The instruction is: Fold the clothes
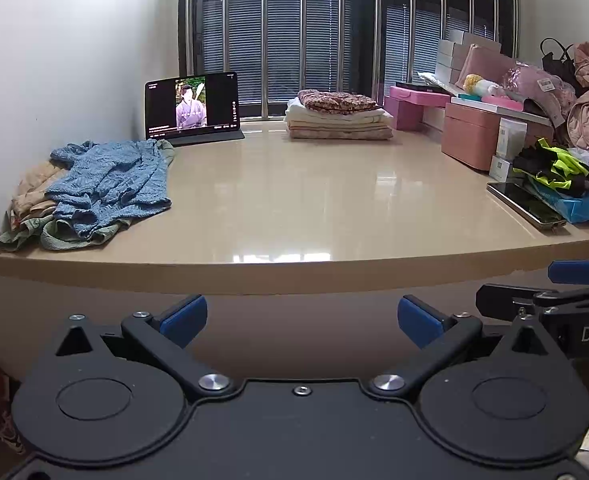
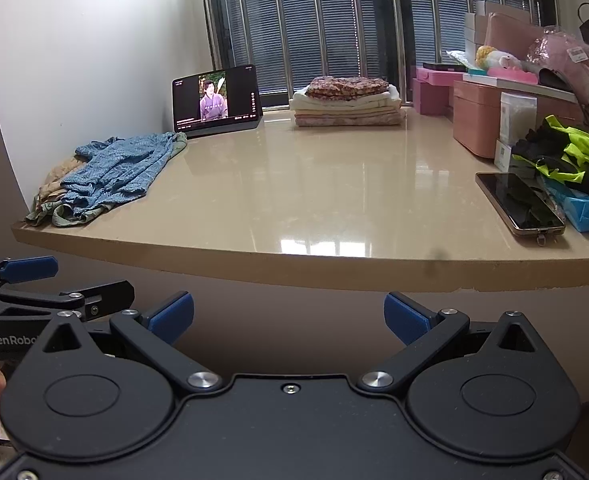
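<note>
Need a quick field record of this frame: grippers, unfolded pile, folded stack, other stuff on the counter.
left gripper: open, empty, below the counter edge
right gripper: open, empty, below the counter edge
unfolded pile: blue knit top over beige and green garments, counter's left end
folded stack: neat, floral piece on top, at the back near the window
tablet: propped upright, video playing
phone: flat, screen dark, right side
counter: glossy beige
task state: no garment grasped yet
</note>
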`<state>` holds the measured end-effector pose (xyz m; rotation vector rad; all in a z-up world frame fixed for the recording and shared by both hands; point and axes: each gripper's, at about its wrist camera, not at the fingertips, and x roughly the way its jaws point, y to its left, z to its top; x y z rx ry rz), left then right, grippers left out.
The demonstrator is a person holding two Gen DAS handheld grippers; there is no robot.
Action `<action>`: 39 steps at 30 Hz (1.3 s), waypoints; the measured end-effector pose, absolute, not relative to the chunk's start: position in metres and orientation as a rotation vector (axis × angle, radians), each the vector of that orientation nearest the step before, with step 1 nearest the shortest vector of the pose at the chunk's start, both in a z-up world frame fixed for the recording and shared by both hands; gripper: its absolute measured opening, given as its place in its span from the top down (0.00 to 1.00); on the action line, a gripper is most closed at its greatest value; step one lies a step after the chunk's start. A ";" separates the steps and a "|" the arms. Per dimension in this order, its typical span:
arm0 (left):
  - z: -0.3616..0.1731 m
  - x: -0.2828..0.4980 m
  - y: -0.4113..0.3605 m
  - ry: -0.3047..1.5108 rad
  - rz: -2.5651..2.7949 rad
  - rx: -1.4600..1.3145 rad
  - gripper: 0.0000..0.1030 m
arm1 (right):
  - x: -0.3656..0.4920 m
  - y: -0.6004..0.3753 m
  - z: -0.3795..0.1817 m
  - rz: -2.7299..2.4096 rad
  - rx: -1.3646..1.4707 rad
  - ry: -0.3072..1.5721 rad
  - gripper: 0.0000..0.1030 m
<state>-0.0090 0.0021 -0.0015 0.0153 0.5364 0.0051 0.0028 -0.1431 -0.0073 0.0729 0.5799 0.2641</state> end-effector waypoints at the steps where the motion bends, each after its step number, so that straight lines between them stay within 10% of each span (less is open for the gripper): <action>1: -0.001 -0.009 0.002 0.536 0.005 0.015 0.01 | 0.003 -0.143 -0.007 0.264 0.074 0.580 0.00; 39: 0.001 -0.008 0.002 0.537 0.018 0.033 0.00 | 0.007 -0.144 -0.007 0.273 0.072 0.584 0.00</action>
